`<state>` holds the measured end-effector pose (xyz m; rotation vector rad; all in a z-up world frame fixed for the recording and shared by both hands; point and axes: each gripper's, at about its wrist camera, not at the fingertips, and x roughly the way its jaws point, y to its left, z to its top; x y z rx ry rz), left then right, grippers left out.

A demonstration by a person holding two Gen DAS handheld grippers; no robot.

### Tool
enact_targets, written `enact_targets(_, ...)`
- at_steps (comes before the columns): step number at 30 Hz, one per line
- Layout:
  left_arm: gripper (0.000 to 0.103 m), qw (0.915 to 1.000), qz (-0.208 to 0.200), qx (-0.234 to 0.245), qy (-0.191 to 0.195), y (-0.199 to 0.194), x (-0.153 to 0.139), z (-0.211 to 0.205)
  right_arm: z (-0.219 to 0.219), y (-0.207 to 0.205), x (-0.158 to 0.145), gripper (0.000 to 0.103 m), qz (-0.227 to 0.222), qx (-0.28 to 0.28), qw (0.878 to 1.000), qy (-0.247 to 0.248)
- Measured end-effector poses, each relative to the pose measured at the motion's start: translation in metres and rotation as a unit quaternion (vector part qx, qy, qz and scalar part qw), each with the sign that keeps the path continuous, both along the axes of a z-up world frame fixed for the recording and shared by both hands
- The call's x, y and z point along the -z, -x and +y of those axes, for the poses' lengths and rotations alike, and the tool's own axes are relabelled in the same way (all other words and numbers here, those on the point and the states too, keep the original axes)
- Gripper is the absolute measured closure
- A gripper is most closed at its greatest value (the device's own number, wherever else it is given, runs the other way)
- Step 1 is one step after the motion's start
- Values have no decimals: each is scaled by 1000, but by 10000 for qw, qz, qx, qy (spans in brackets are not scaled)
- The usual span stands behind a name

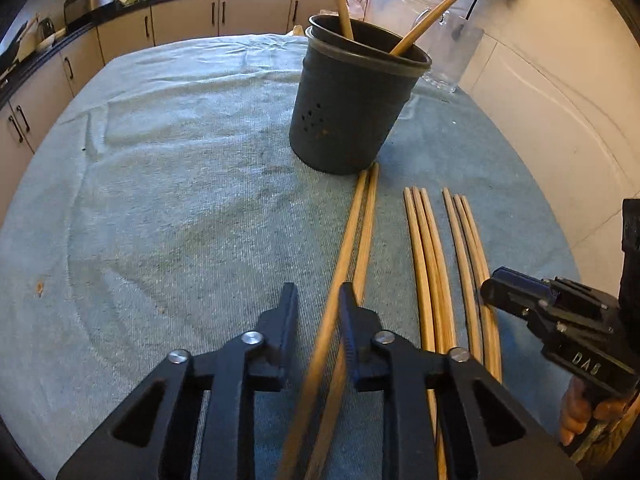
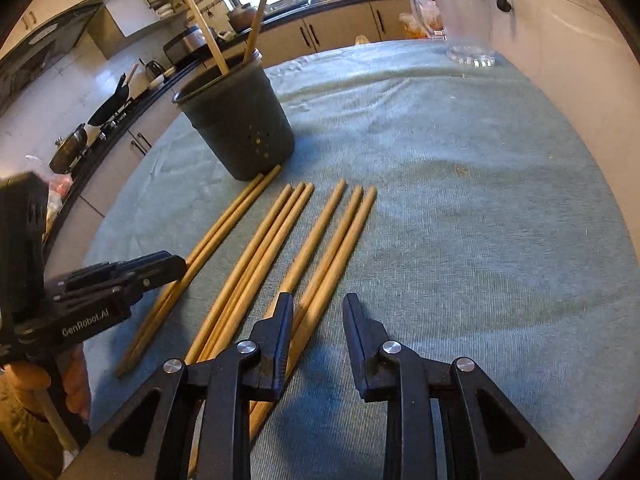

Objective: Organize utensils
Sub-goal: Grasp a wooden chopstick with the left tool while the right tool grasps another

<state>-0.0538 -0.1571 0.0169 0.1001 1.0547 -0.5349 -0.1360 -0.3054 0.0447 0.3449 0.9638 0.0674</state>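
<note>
A dark round utensil holder (image 1: 348,104) stands on the blue-green cloth and holds two wooden chopsticks (image 1: 434,14). It also shows in the right wrist view (image 2: 240,124). Several more wooden chopsticks lie side by side in front of it: a left pair (image 1: 362,224), a middle group (image 1: 426,264) and a right group (image 1: 470,256). My left gripper (image 1: 318,300) is open, its fingers on either side of one chopstick of the left pair, low over the cloth. My right gripper (image 2: 318,304) is open and empty above the near ends of the right group (image 2: 340,236).
A clear glass pitcher (image 2: 460,12) stands at the far right of the table by the white wall. The cloth-covered table (image 1: 168,168) stretches left. Kitchen counters and cabinets (image 1: 184,20) run behind the table.
</note>
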Motion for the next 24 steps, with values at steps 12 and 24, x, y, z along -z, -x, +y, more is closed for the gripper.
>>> enact_targets(12, 92, 9983, -222, -4, -543, 1, -3, -11, 14, -7, 0, 82, -102, 41, 9983, 569)
enact_targets(24, 97, 9944, 644, -829, 147, 27, -2, 59, -20, 18, 0, 85, -35, 245, 9996, 109)
